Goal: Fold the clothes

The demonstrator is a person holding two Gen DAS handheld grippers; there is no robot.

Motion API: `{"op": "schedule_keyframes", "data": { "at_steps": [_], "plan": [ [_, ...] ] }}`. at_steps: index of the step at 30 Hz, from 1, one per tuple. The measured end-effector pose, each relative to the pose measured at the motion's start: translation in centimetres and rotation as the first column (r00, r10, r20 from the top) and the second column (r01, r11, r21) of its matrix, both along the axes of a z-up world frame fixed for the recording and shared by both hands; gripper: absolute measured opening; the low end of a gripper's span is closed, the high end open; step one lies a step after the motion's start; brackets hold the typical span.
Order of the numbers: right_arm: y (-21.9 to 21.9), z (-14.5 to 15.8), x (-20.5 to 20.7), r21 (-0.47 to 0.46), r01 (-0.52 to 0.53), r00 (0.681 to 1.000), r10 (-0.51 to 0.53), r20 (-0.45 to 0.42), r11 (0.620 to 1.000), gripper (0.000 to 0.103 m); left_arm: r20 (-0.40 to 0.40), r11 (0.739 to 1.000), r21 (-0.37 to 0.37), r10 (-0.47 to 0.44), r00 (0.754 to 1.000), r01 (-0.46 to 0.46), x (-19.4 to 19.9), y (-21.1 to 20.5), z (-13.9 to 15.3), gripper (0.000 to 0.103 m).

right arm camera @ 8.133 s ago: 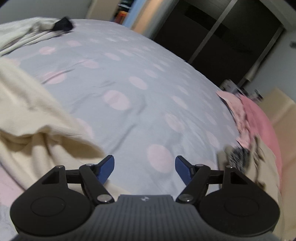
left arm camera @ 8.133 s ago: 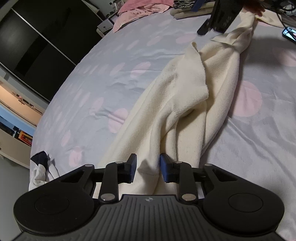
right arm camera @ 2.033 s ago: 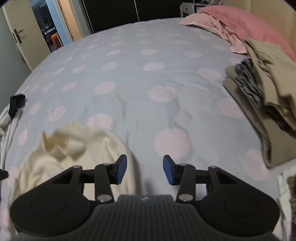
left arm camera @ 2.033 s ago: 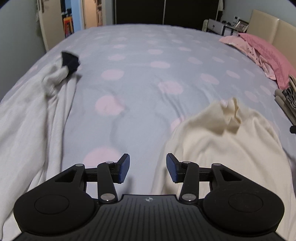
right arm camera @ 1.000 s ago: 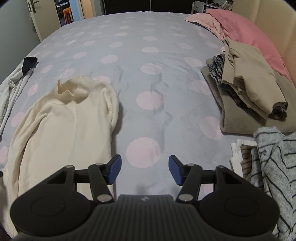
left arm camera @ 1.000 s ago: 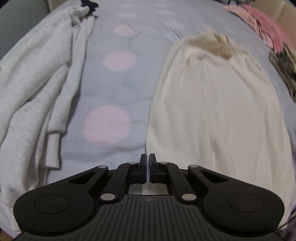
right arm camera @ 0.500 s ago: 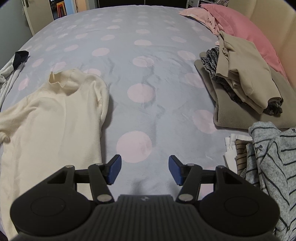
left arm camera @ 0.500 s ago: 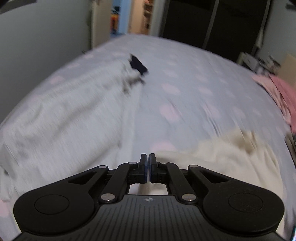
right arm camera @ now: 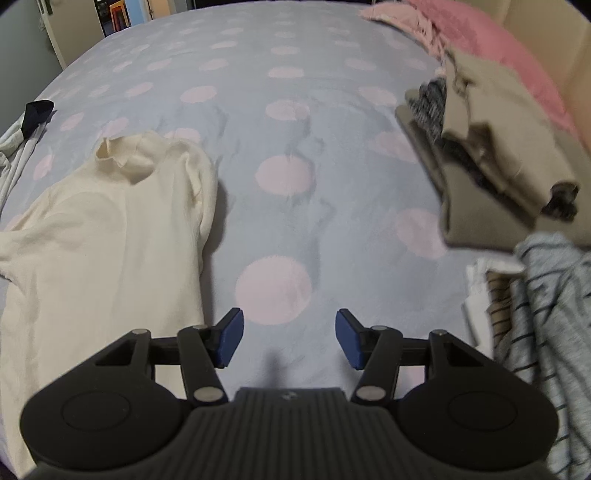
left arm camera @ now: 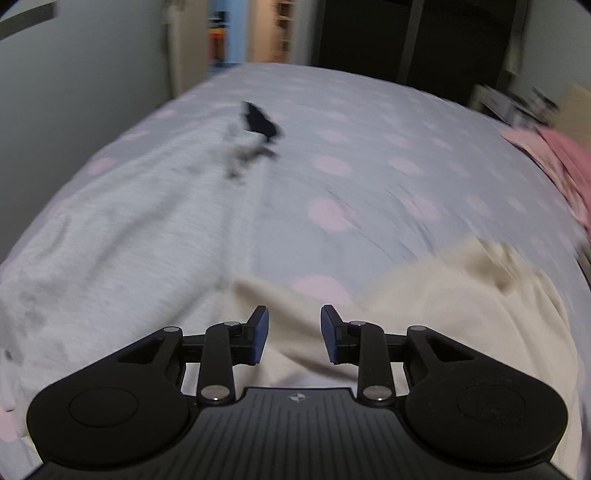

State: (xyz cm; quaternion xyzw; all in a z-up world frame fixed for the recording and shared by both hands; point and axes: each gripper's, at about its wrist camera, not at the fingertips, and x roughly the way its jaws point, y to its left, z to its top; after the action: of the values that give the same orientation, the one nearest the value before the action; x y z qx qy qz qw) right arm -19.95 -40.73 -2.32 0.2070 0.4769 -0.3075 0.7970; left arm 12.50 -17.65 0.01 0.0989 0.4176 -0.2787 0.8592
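Note:
A cream sweater (right arm camera: 103,229) lies flat on the spotted bed sheet (right arm camera: 280,92), collar pointing away from me. In the blurred left wrist view the cream sweater (left arm camera: 443,306) spreads under and to the right of my left gripper (left arm camera: 294,334). Its jaws are opening, and cream cloth lies below the gap without the pads pressing on it. My right gripper (right arm camera: 289,339) hovers over bare sheet just right of the sweater's side. Its jaws are closing slightly, with nothing between them.
A light grey garment (left arm camera: 122,229) with a dark patch (left arm camera: 260,122) lies left of the sweater. A folded beige and grey stack (right arm camera: 491,147) and a striped garment (right arm camera: 546,332) lie at the right. Pink bedding (right arm camera: 480,33) lies beyond them. Dark wardrobe doors (left arm camera: 406,37) stand past the bed.
My left gripper, shut half a second ago, now has its jaws apart over the cream cloth, and its view has shifted. The right gripper has dropped a little closer to the bed.

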Motion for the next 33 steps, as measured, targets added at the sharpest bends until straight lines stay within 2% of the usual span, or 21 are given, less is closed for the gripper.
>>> {"op": "schedule_keyframes", "data": {
  "at_steps": [2,7,10,14,16,18,20,21,22,26,30,33],
  "plan": [
    [0.1,-1.1,-0.1,0.041,-0.015,1.0,0.015,-0.007,0.999,0.052,-0.024,0.998,0.009,-0.063,0.998,0.063,-1.8,-0.7,-0.5,0.03],
    [1.0,-3.4,-0.6,0.152,-0.056,0.998,0.058,-0.006,0.987,0.052,-0.114,0.982,0.038,-0.181,0.977,0.186,-5.6,-2.4,-2.4,0.03],
    [2.0,-4.4,-0.9,0.228,-0.058,0.998,0.052,0.029,0.972,0.059,-0.14,0.968,0.062,-0.231,0.963,0.242,-7.1,-3.2,-3.3,0.03],
    [4.2,-5.8,-0.5,0.244,-0.07,0.998,0.068,0.014,0.967,0.06,-0.146,0.96,0.075,-0.259,0.955,0.271,-8.2,-3.6,-3.8,0.03],
    [5.5,-6.7,-0.2,0.243,-0.085,0.996,0.09,-0.006,0.966,0.054,-0.143,0.959,0.077,-0.258,0.955,0.271,-8.3,-3.6,-3.7,0.03],
    [6.9,-7.5,0.1,0.227,-0.088,0.995,0.096,-0.025,0.97,0.047,-0.143,0.961,0.077,-0.254,0.957,0.267,-8.3,-3.5,-3.7,0.03],
    [8.2,-7.4,0.4,0.181,-0.07,0.997,0.077,-0.028,0.981,0.028,-0.144,0.963,0.078,-0.246,0.958,0.259,-8.3,-3.5,-3.8,0.03],
    [8.9,-7.2,0.6,0.16,-0.056,0.998,0.061,-0.024,0.985,0.013,-0.145,0.963,0.08,-0.246,0.958,0.259,-8.3,-3.6,-3.9,0.03],
    [9.7,-6.8,0.8,0.146,-0.039,0.999,0.042,-0.017,0.988,0.009,-0.147,0.962,0.082,-0.247,0.958,0.261,-8.4,-3.7,-4.0,0.03],
    [14.0,-5.4,1.8,0.021,-0.046,0.998,0.045,0.042,0.999,0.008,-0.151,0.956,0.094,-0.263,0.953,0.279,-8.9,-4.0,-4.3,0.03],
    [18.1,-3.9,3.1,-0.069,-0.095,0.987,0.103,0.125,0.993,0.008,-0.142,0.946,0.106,-0.29,0.946,0.306,-9.6,-4.5,-4.5,0.03],
    [20.7,-3.1,4.4,-0.13,-0.162,0.971,0.181,0.153,0.978,0.008,-0.133,0.939,0.117,-0.308,0.942,0.324,-10.1,-4.9,-4.6,0.03]
  ]
}}
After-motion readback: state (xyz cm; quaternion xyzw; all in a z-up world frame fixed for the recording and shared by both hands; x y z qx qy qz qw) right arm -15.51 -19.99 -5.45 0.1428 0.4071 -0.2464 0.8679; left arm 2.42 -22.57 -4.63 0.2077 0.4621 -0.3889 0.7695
